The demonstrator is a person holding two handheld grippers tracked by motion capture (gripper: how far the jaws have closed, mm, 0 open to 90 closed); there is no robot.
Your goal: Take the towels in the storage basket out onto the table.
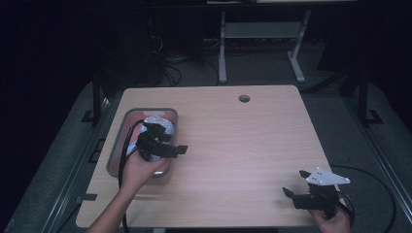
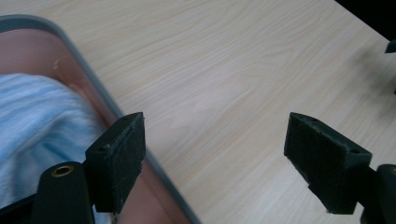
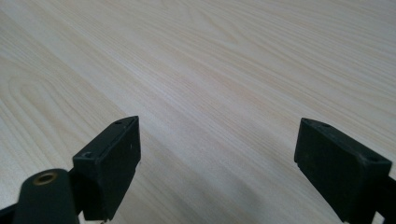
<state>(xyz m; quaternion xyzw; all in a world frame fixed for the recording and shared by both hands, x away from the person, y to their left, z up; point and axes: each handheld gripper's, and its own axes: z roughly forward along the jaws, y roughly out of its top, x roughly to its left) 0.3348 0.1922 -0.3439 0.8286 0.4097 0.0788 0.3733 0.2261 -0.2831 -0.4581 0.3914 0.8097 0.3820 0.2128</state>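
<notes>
The left gripper point(image 2: 212, 163) is spread wide with nothing between its jaws. Just beside its left finger point(image 2: 116, 161), a soft, pale blue striped cloth point(image 2: 39, 121) lies in the grey-rimmed pink tray point(image 2: 95, 88). The right gripper point(image 3: 217, 172) gapes over bare table point(image 3: 233, 60).

A dim lab or recording workspace. A pale wood-grain rectangular bench point(image 1: 233, 145) with a round cable hole point(image 1: 244, 98) stands on grey carpeted floor point(image 1: 272, 68). Behind it, in near darkness, are the white metal legs of another desk point(image 1: 222, 53) and a tangle of black cables point(image 1: 170, 63) on the floor. Dark metal rails point(image 1: 384, 155) run along both sides of the bench
</notes>
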